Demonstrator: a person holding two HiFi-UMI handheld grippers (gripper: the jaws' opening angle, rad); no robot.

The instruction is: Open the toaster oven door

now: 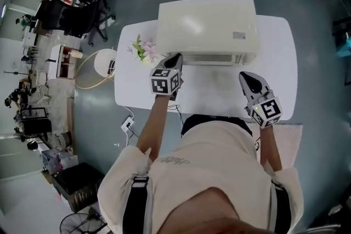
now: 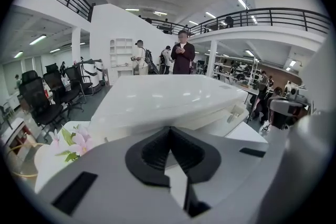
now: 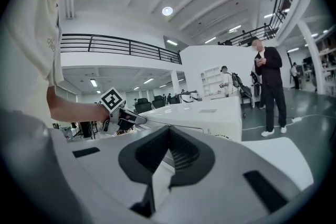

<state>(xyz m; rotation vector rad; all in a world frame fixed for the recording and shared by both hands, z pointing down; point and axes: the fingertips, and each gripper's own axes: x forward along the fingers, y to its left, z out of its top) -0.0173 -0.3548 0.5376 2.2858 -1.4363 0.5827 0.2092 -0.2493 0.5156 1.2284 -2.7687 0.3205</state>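
One left tool [image 3: 137, 119], right gripper view.

A white table [image 1: 274, 57] carries a toaster oven [image 1: 207, 27] and pink flowers [image 1: 143, 50].

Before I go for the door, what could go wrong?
1. The left hand-held gripper sits near the pink flower sprig beside the boxy white toaster oven; a sideways sweep could knock it.
2. That gripper and the right hand-held gripper are shut; pushing without gripping may slide the oven on the white table.
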